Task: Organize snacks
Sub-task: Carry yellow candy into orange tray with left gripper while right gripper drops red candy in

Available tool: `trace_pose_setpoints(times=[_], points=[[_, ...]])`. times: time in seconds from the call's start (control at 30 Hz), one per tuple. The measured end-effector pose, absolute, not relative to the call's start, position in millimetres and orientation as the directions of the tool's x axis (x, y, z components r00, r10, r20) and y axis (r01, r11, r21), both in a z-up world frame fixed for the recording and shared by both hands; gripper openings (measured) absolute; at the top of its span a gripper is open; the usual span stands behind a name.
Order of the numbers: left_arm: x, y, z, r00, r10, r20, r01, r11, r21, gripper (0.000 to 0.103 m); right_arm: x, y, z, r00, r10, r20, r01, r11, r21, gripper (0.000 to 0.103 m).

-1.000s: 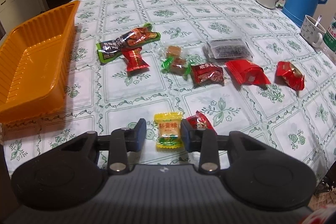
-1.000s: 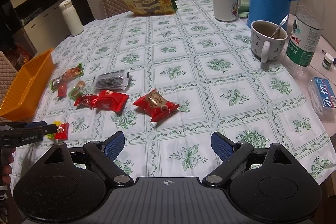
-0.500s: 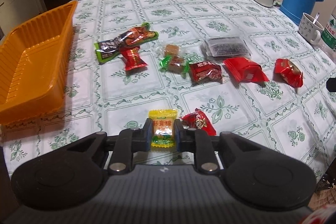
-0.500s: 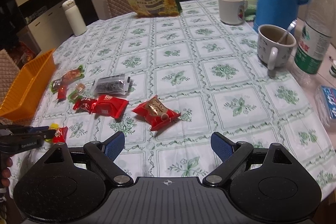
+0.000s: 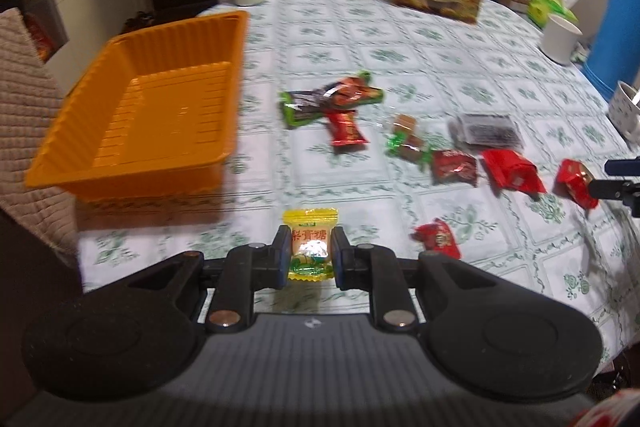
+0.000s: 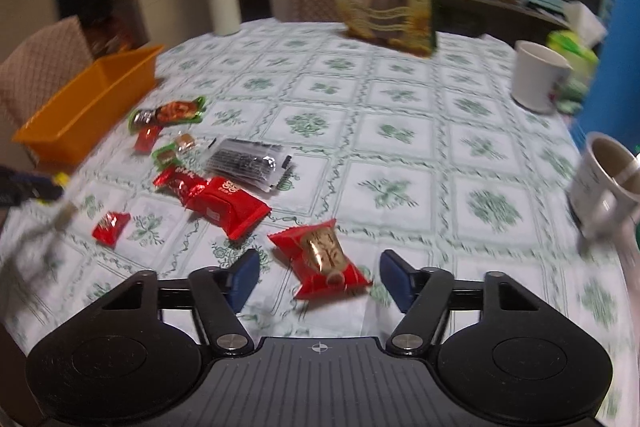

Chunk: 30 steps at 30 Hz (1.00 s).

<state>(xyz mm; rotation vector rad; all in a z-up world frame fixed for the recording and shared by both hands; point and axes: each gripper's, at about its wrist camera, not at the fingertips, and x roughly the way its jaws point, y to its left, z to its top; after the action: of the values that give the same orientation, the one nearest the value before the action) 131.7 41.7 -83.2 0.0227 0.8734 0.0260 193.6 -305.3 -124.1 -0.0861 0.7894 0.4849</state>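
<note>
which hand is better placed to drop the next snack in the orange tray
Left. The left gripper is already shut on the yellow candy, beside the orange tray. The right gripper is only closing around a red packet.

Bare cloth [image 5: 256,187] between tray [image 5: 132,123] and snack cluster [image 5: 340,107] (loosely strewn), mugs [image 6: 536,75], jug [image 5: 616,27] crowding right edge
</note>
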Motion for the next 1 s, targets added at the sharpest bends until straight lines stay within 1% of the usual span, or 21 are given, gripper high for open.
trace_pose_setpoints(times=[0.27,0.33,0.4,0.43,0.63,0.77,1.0], points=[[110.3,61.4,-71.7,0.647,0.111,-0.755,-0.11,0.993,0.052,0.019,216.3,-297.5,-141.8,0.535,0.404,-0.742,-0.538,0.84,0.069,0.045],[106.1,65.9,-69.2,0.648,0.125,-0.751,-0.128,0.99,0.054,0.019,218.4,-296.0,-142.8,0.527,0.404,-0.748,-0.547,0.834,0.066,0.036],[103.0,70.7,-66.2,0.65,0.135,-0.748,-0.142,0.988,0.056,0.019,219.4,-294.5,-142.5,0.523,0.408,-0.749,-0.552,0.831,0.067,0.033],[101.6,72.6,-64.7,0.651,0.141,-0.746,-0.148,0.987,0.058,0.019,219.3,-294.0,-142.3,0.522,0.41,-0.748,-0.553,0.83,0.07,0.027],[102.0,90.7,-52.7,0.672,0.146,-0.726,-0.158,0.986,0.052,0.019,216.0,-291.8,-127.7,0.538,0.408,-0.738,-0.503,0.857,0.108,0.025],[109.7,108.8,-43.8,0.692,0.137,-0.709,-0.148,0.988,0.046,0.019,211.0,-282.7,-108.0,0.552,0.426,-0.716,-0.457,0.873,0.167,0.025],[133.6,152.8,-32.3,0.714,0.108,-0.692,-0.115,0.993,0.036,0.019,203.0,-230.1,-72.6,0.552,0.494,-0.672,-0.448,0.855,0.26,0.025]])
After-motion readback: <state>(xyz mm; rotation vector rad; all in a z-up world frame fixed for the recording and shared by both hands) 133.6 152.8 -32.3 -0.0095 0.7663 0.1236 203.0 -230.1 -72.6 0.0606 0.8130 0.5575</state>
